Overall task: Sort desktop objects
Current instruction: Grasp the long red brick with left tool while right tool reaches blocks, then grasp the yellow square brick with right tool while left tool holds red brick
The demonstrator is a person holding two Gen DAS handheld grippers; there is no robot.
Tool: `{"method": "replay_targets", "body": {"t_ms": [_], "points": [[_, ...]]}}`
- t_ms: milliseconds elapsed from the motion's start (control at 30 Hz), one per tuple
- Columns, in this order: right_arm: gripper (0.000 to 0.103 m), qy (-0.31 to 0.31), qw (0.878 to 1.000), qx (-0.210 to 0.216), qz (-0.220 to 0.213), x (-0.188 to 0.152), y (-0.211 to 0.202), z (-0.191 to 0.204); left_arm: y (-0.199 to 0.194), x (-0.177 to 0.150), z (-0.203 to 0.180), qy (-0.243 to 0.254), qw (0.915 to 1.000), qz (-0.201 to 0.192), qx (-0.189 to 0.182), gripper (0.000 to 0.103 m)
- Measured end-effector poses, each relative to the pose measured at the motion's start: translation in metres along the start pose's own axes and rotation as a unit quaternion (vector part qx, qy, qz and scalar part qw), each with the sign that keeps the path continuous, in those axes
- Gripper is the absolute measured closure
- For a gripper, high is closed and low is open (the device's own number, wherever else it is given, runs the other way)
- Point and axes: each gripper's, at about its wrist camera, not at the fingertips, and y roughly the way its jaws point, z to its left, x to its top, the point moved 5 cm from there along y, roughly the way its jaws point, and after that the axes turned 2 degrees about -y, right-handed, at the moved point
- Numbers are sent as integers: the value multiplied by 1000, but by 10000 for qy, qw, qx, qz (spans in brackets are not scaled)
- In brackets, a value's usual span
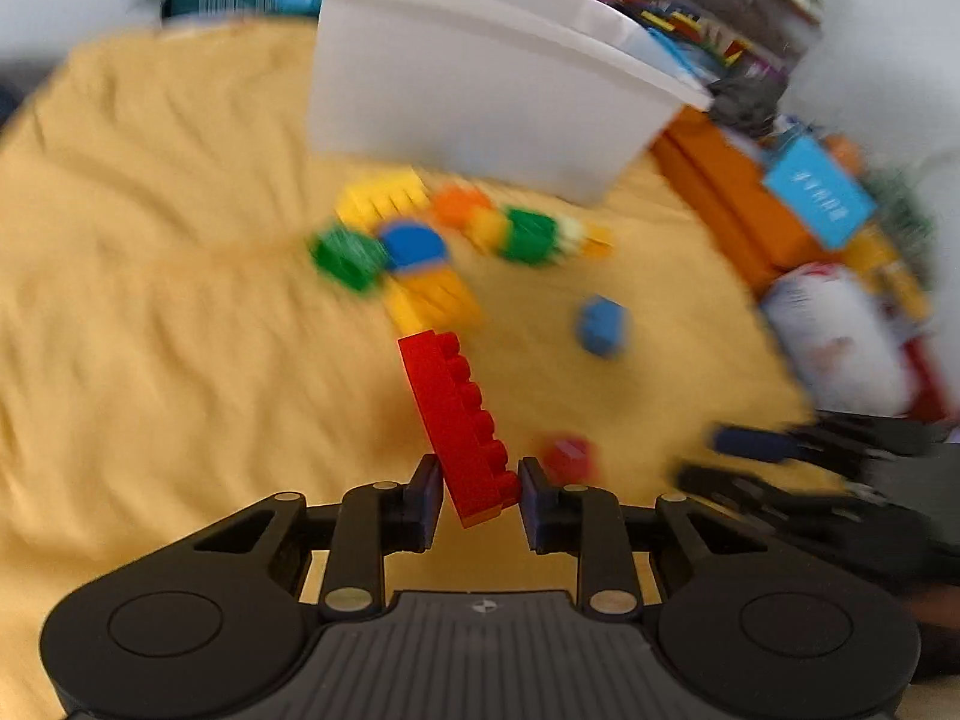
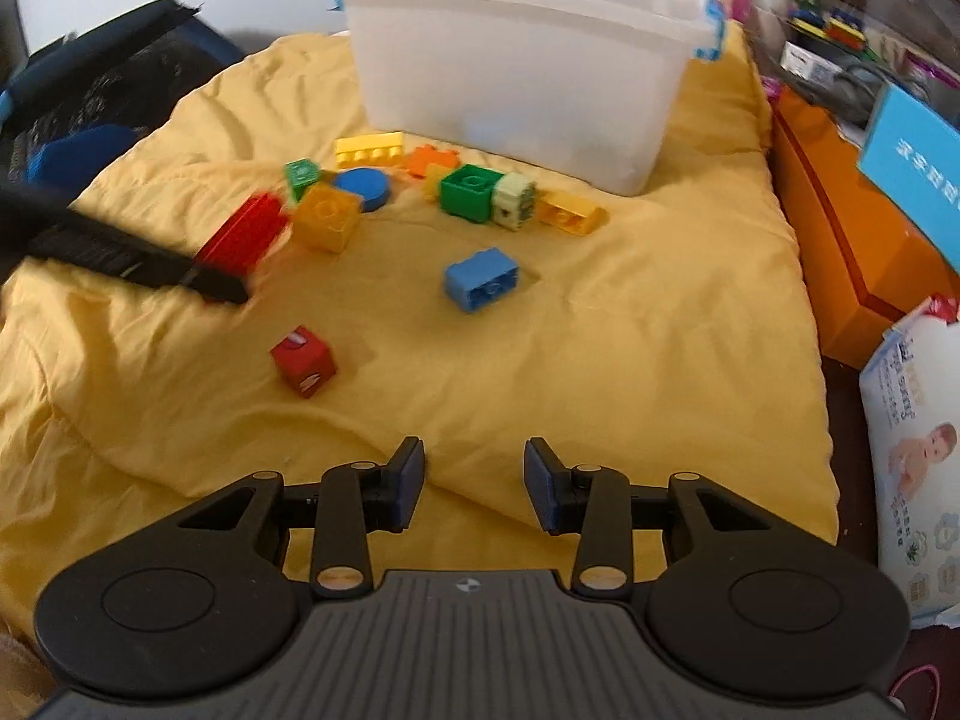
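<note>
Left gripper [image 1: 477, 495] clamps red brick [image 1: 459, 420] — right gripper [image 2: 474, 483] (agape) over bare cloth [image 2: 600, 360].

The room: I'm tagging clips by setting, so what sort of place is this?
Probably a child's play corner at home: plastic toy building blocks on a yellow cloth, a translucent plastic storage bin, and a baby-wipes pack alongside.

Open yellow cloth [image 2: 630, 360] ahead and right of the right gripper [image 2: 474, 486], clear up to the bin [image 2: 522, 90]. Blocked left by the left gripper [image 2: 180, 270] clamping a red brick [image 1: 462, 420]. Brick cluster [image 2: 420, 186] crowding the bin's foot; blue brick [image 2: 482, 279] and red cube [image 2: 303, 361] loose mid-cloth. Orange box [image 2: 840, 228] walling the right edge.
</note>
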Motion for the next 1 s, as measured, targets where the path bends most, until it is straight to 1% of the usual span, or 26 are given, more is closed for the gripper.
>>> {"method": "replay_targets", "body": {"t_ms": [33,100,167,200,233,267,300,333,367,433,467,500,567,633,700,767,800,867,900,933,1000], "points": [[62,15,10000,1,3,1,1,-1,-1,-9,1,-273,9992,109,-266,73],[62,30,10000,36,-8,4,3,0,0,-23,3,-537,9967,292,-536,73],[62,44,9999,147,-7,7,5,2,2,-35,8,-660,9959,389,-490,75],[62,82,9997,237,-26,9,6,4,4,-36,12,-730,9953,424,-478,74],[62,107,9994,312,-54,11,6,5,1,-37,15,-783,9952,364,-464,73],[62,108,9993,361,-68,14,7,7,-3,-37,17,-729,9964,274,-329,70],[62,76,9992,370,-94,17,7,9,-6,-37,15,-540,9983,194,-117,65],[62,40,9992,364,-139,20,7,11,-9,-37,11,-215,9996,105,160,61],[62,-16,9991,363,-213,25,6,13,-12,-38,7,58,9994,56,331,58],[61,-226,9984,324,-414,34,4,19,-13,-39,-3,523,9971,30,552,58],[61,-364,9973,374,-519,40,4,24,-13,-41,-7,729,9951,0,671,57],[61,-448,9961,465,-602,46,4,28,-14,-41,-10,937,9922,-49,818,53],[61,-566,9943,565,-701,58,8,37,-14,-40,-10,1183,9875,-119,1037,48],[62,-678,9927,641,-759,69,16,47,-17,-40,-8,1326,9850,-151,1098,48],[61,-589,9926,778,-719,79,28,56,-19,-40,-9,1423,9826,-195,1179,49],[58,-490,9927,898,-645,88,41,64,-24,-39,-9,1442,9813,-309,1237,49],[55,-470,9933,874,-598,91,47,67,-26,-38,-8,1437,9808,-350,1275,49],[55,-486,9941,835,-502,95,60,73,-31,-36,-6,1389,9808,-445,1293,50],[57,-524,9941,833,-463,95,65,74,-33,-35,-6,1368,9812,-482,1272,50],[69,-593,9941,824,-387,95,70,75,-35,-35,-7,1371,9813,-505,1250,50],[69,-586,9946,777,-364,91,67,71,-38,-34,-11,1455,9802,-589,1208,50]]}}
